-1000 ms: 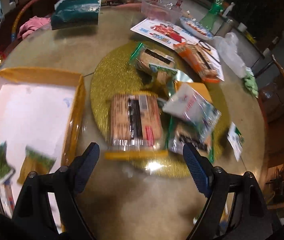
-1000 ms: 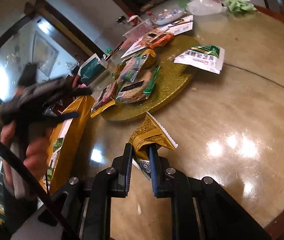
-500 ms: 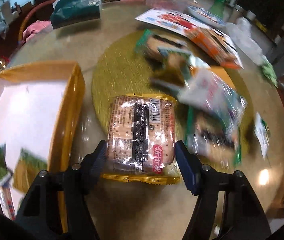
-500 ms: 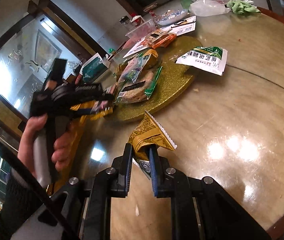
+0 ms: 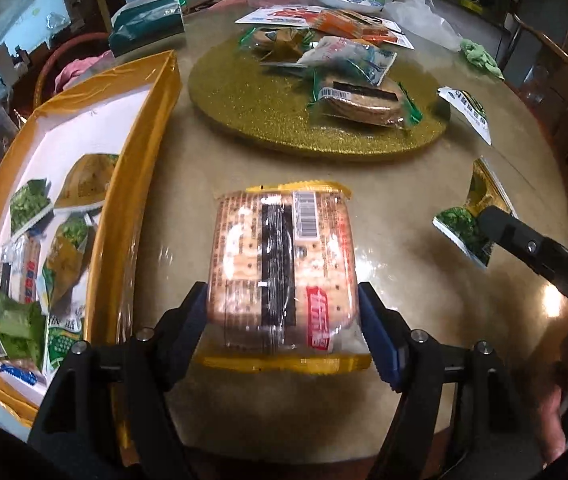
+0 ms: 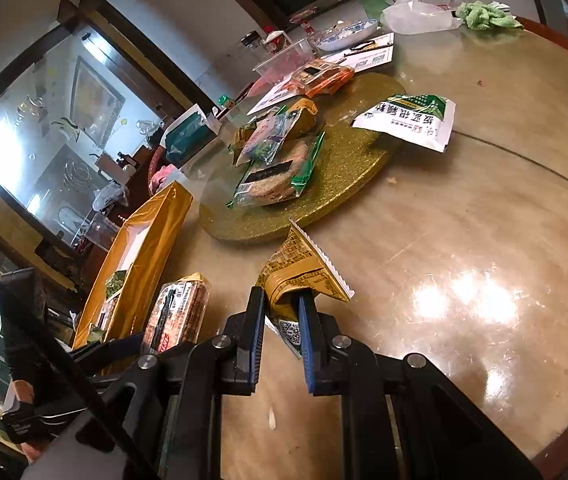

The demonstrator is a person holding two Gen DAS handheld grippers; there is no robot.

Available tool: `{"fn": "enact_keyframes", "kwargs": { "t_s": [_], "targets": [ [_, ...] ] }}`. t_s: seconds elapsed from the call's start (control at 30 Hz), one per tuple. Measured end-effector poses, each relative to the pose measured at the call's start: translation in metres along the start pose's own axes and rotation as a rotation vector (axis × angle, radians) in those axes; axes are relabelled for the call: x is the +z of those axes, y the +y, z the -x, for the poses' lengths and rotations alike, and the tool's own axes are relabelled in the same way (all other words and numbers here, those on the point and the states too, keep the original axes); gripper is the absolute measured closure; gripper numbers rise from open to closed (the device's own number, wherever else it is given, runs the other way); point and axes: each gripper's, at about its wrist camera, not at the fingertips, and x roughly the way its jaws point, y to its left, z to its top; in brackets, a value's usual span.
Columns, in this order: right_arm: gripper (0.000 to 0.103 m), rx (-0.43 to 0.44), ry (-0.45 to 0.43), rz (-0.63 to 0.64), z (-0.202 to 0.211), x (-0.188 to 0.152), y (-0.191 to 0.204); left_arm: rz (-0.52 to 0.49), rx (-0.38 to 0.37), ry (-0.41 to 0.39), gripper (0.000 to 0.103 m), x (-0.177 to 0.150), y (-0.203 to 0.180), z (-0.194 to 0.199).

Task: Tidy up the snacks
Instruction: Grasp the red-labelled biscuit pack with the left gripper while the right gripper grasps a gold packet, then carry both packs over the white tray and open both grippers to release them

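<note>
My left gripper (image 5: 284,320) is shut on a clear pack of crackers (image 5: 282,256) with yellow ends, held above the table just right of the yellow-walled box (image 5: 140,184). The pack also shows in the right wrist view (image 6: 176,312). The box holds several small green and gold snack packets (image 5: 64,256). My right gripper (image 6: 280,320) is shut on a gold snack packet (image 6: 300,272), which the left wrist view shows at the right (image 5: 480,208). More snacks (image 5: 360,96) lie on the gold round mat (image 5: 252,108).
A white and green packet (image 6: 408,120) lies at the mat's right edge. At the table's far side are leaflets (image 5: 284,16), a plastic bag (image 5: 420,16), a green cloth (image 5: 480,56), a dish and a green tissue pack (image 5: 144,28). A chair stands at the right.
My left gripper closed on the cracker pack on the gold mat, then carried it back off the mat to beside the yellow box. My right gripper kept hold of the gold packet.
</note>
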Motion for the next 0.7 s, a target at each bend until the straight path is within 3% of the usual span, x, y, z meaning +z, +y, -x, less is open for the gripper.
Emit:
{"fn": "enact_keyframes", "kwargs": {
  "t_s": [0.2,0.3,0.4,0.57,0.7],
  "targets": [
    [0.088,-0.008,-0.005,0.013,0.001,-0.001,0.003,0.055,-0.010,-0.043,0.034,0.000,0.008,0.000],
    [0.088,-0.006,-0.004,0.026,0.001,-0.001,0.005,0.072,-0.059,-0.059,0.034,-0.005,0.012,0.013],
    [0.088,0.002,-0.007,0.037,0.001,-0.002,0.006,0.054,-0.043,-0.118,0.034,-0.010,0.017,0.035],
    [0.089,0.013,-0.004,0.083,0.003,-0.004,0.016,0.163,-0.111,-0.163,0.034,-0.013,0.055,0.067],
    [0.089,0.114,0.003,0.148,0.010,-0.009,0.051,0.233,-0.080,-0.210,0.034,-0.015,0.093,0.090]
  ]
}}
